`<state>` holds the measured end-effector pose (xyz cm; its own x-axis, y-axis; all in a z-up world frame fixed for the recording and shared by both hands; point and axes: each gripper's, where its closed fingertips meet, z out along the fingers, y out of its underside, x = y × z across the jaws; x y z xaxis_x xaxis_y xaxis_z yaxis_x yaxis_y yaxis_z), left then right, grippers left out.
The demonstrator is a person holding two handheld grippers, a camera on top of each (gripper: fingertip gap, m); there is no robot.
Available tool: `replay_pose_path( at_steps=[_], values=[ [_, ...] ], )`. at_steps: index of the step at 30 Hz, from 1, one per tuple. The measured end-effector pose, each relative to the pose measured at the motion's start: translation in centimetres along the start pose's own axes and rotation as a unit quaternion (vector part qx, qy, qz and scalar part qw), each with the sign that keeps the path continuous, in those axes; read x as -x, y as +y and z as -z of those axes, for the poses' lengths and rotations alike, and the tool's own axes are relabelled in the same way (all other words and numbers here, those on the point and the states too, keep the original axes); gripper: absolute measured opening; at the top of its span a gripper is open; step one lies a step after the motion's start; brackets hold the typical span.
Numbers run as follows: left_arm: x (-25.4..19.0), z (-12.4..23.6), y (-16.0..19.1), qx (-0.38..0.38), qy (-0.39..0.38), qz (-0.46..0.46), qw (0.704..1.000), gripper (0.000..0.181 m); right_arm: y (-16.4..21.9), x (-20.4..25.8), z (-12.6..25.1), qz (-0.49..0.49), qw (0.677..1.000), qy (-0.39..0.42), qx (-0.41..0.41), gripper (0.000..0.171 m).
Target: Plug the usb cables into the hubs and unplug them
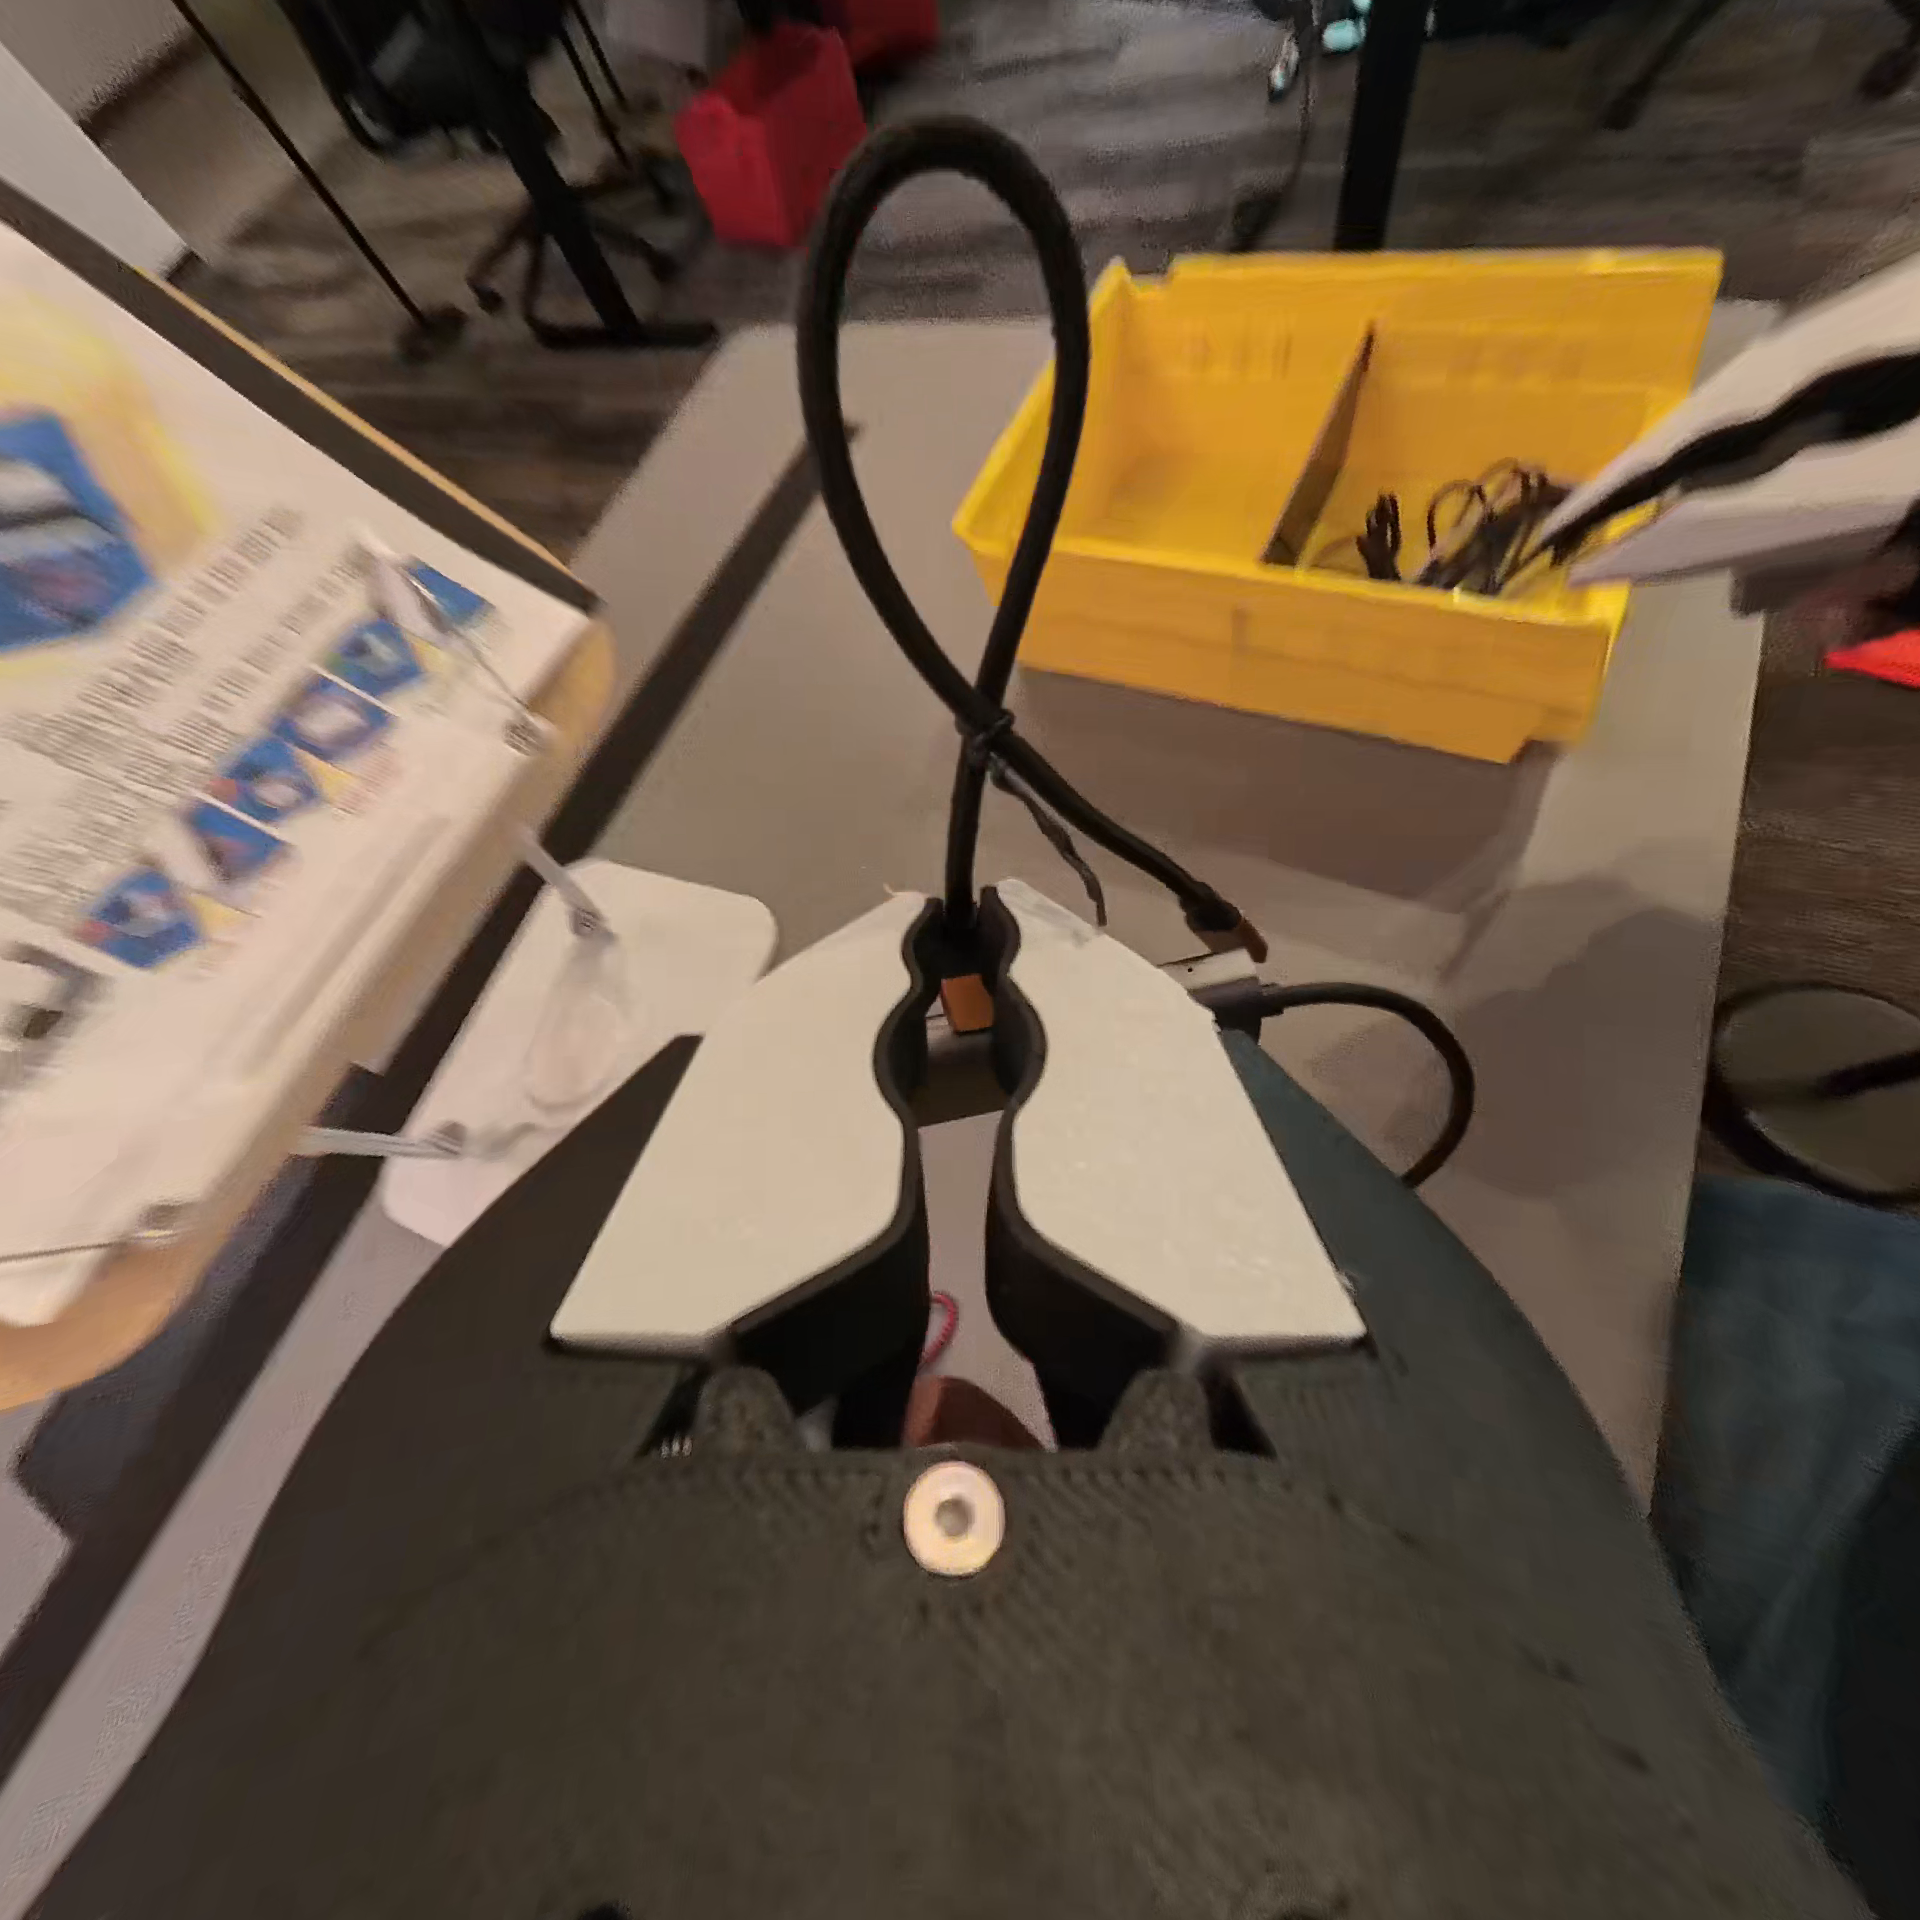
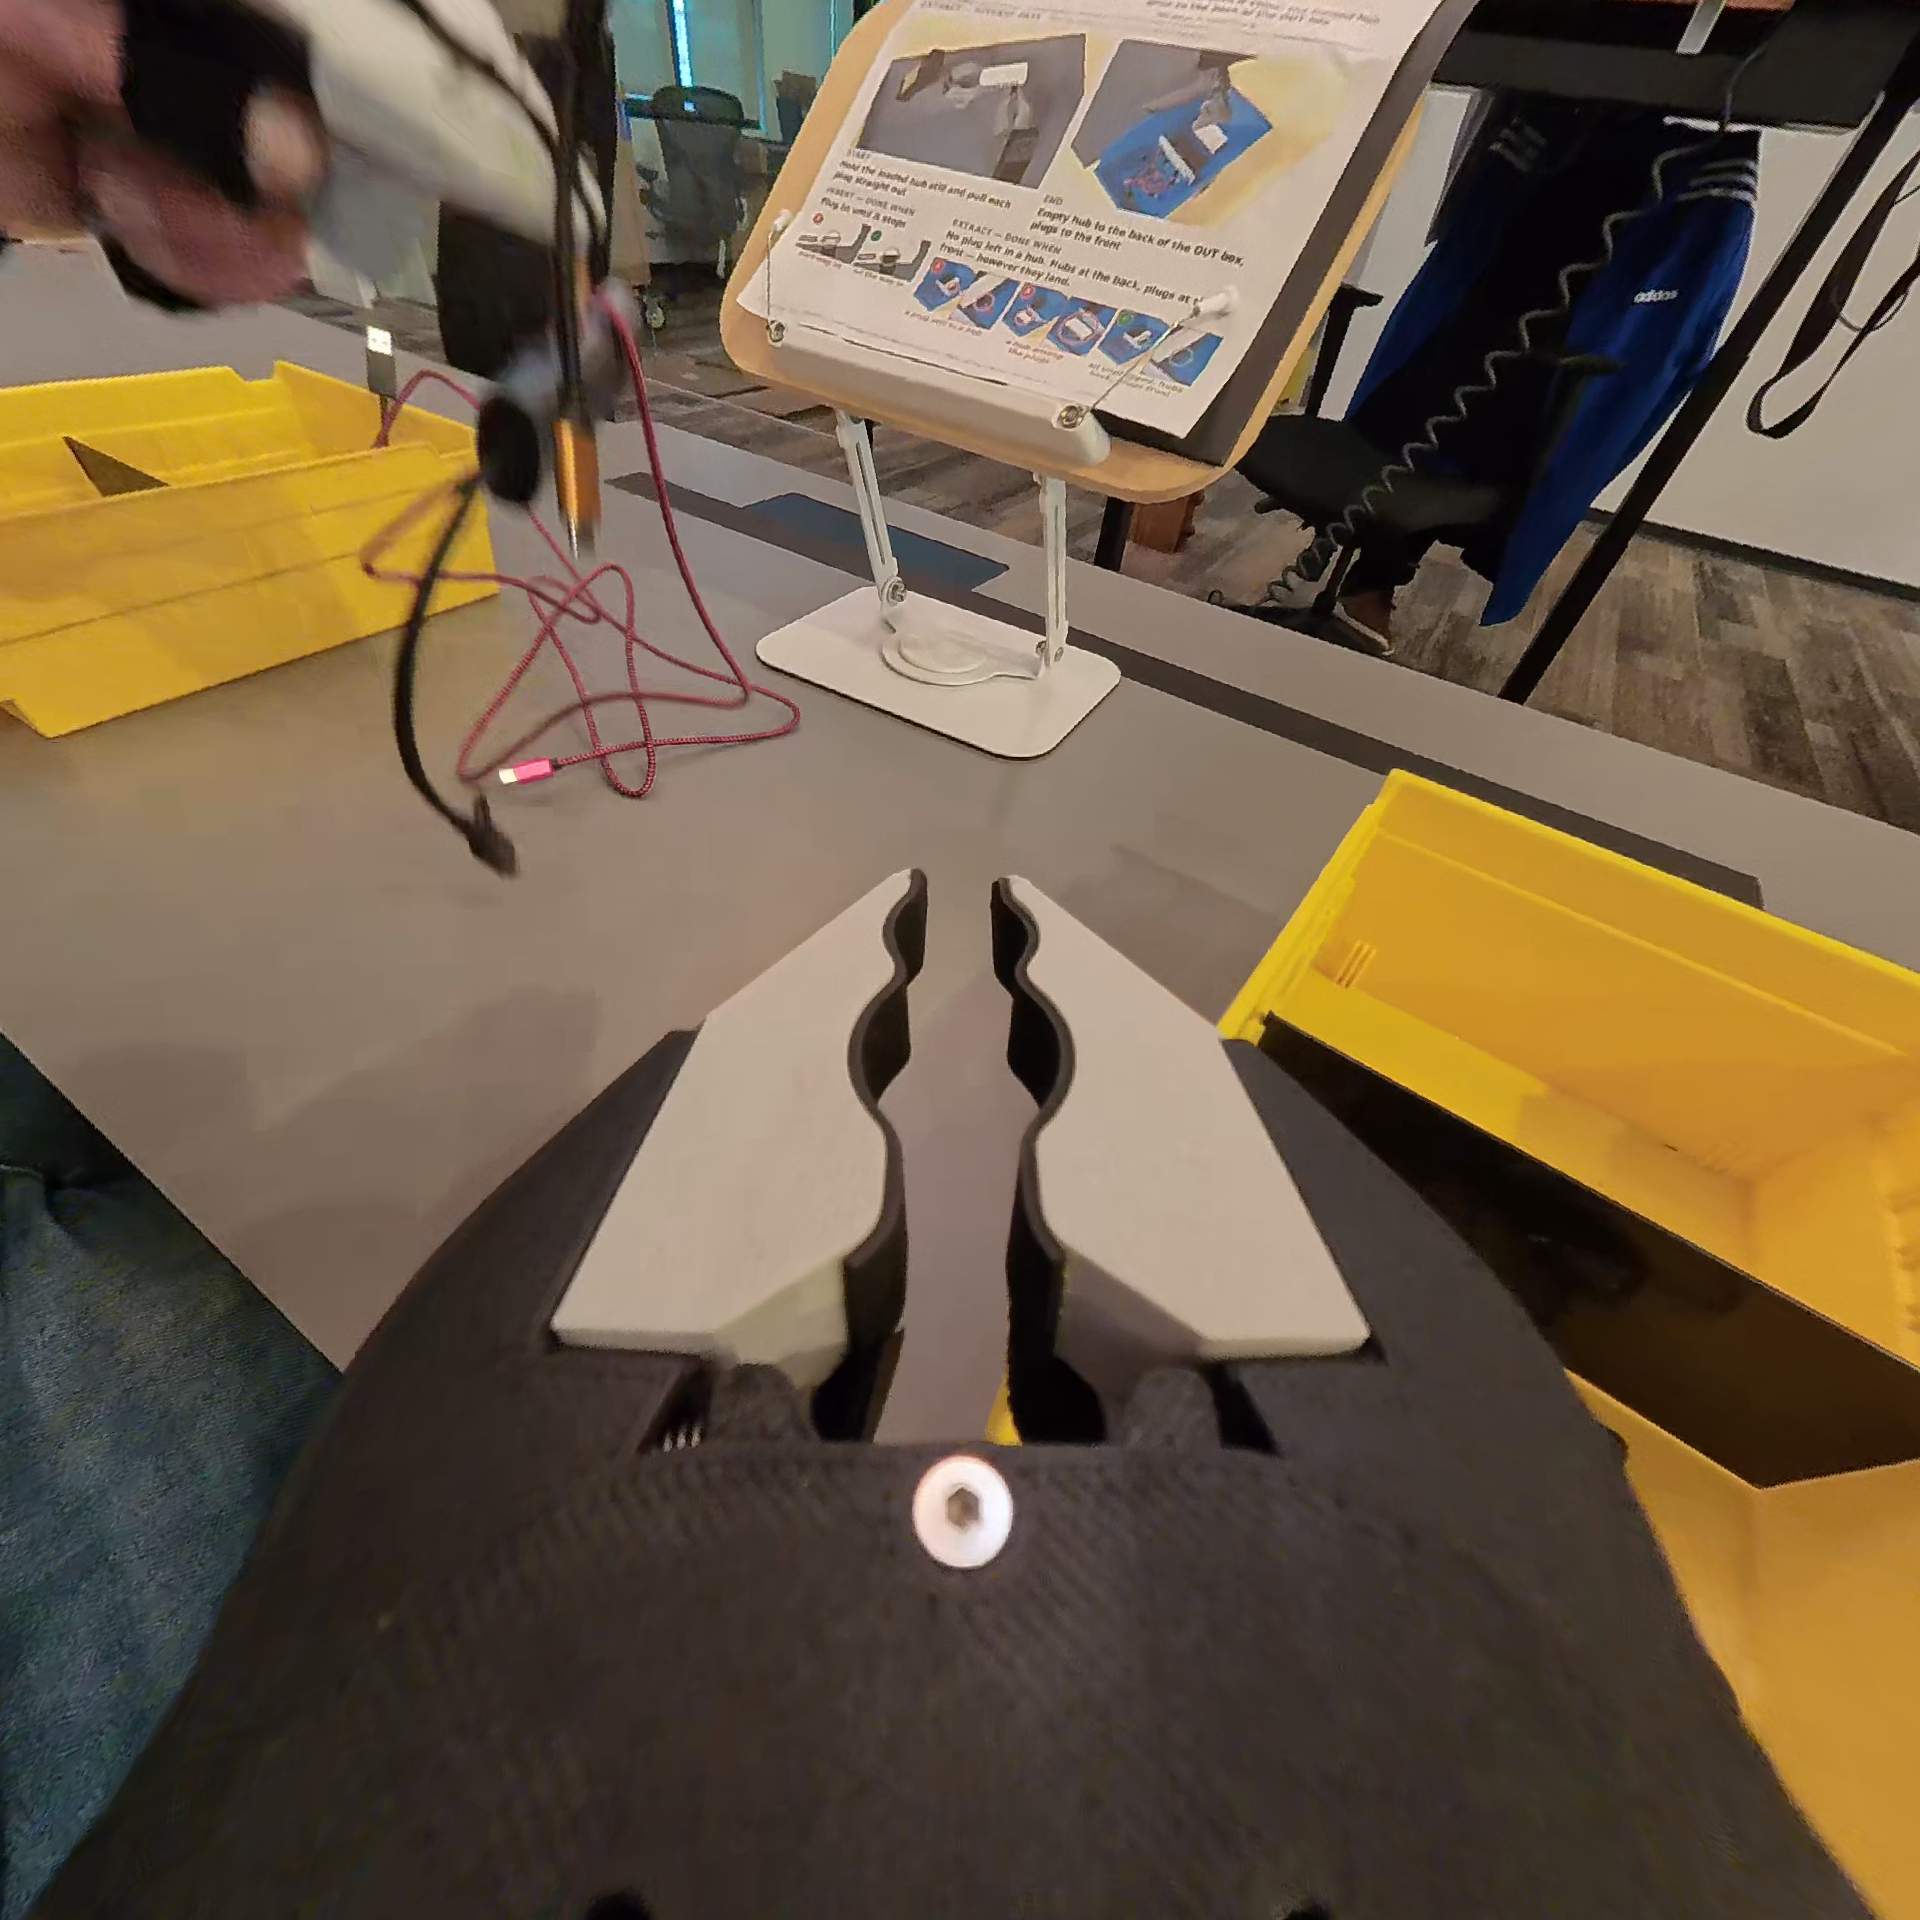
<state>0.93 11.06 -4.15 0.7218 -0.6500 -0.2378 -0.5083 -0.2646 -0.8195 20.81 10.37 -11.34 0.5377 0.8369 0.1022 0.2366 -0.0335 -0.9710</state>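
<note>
My left gripper (image 1: 961,935) is shut on the orange plug (image 1: 968,1003) of a short black USB cable (image 1: 831,416). The cable loops upward and its other orange plug (image 1: 1226,925) hangs free to the right. A grey hub (image 1: 1221,977) with a black lead (image 1: 1439,1081) shows just behind the right finger; I cannot tell what holds it. In the right wrist view the left gripper (image 2: 416,114) is blurred, raised above the table. My right gripper (image 2: 958,894) is open and empty, low over the table; it also shows in the left wrist view (image 1: 1558,545), over a bin.
A red braided cable (image 2: 623,675) with a pink plug (image 2: 525,772) lies on the grey table (image 2: 260,935). Yellow bins sit far left (image 2: 208,540) and near right (image 2: 1610,1091); one holds black cables (image 1: 1455,540). A sheet on a white stand (image 2: 935,665) is behind. My hands' fingertips stand some 20 centimetres from each other.
</note>
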Motion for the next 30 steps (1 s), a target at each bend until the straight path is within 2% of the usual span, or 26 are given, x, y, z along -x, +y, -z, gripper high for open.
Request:
replay_pose_path(
  at_steps=[4, 7, 11, 13, 15, 17, 20, 22, 25, 28, 30],
  values=[
    [-3.5, -4.7, 6.9, 0.070, 0.053, 0.007, 0.996, 0.006, 0.4, 0.5, -0.5, -0.004, 1.000, -0.009, 0.007, 0.010],
    [-4.5, -7.0, 11.2, 0.108, 0.059, 0.015, 0.992, 0.010, 0.7, 0.7, -0.7, -0.006, 1.000, -0.011, 0.010, 0.010],
    [-5.4, -7.9, 14.3, 0.131, 0.068, 0.029, 0.989, 0.014, 1.2, 1.0, -0.8, -0.009, 1.000, -0.015, 0.016, 0.010],
    [-5.1, -7.4, 14.4, 0.127, 0.070, 0.041, 0.989, 0.033, 1.5, 1.1, -0.9, -0.011, 1.000, -0.017, 0.019, 0.010],
    [-4.4, -6.1, 14.2, 0.124, 0.068, 0.033, 0.989, 0.044, 1.6, 1.1, -1.0, -0.013, 1.000, -0.018, 0.020, 0.010],
    [-2.9, -3.8, 13.2, 0.104, 0.040, 0.018, 0.994, 0.045, 1.6, 1.1, -1.0, -0.012, 1.000, -0.018, 0.018, 0.010],
    [2.6, 1.7, 11.0, 0.053, -0.068, 0.018, 0.996, 0.034, 1.8, 0.9, -0.9, -0.014, 1.000, -0.016, 0.017, 0.010],
    [7.5, 6.0, 11.5, 0.056, -0.153, 0.045, 0.986, 0.032, 1.9, 0.8, -0.9, -0.018, 1.000, -0.016, 0.016, 0.010],
    [14.4, 11.4, 16.0, 0.110, -0.265, 0.081, 0.954, 0.033, 2.0, 0.9, -1.0, -0.020, 1.000, -0.018, 0.015, 0.010],
    [18.2, 13.1, 23.2, 0.200, -0.290, 0.134, 0.926, 0.041, 1.8, 1.4, -1.3, -0.019, 0.999, -0.023, 0.012, 0.010],
    [19.3, 13.4, 26.9, 0.264, -0.298, 0.116, 0.910, 0.041, 1.7, 1.8, -1.4, -0.015, 0.999, -0.026, 0.013, 0.010]
  ],
)
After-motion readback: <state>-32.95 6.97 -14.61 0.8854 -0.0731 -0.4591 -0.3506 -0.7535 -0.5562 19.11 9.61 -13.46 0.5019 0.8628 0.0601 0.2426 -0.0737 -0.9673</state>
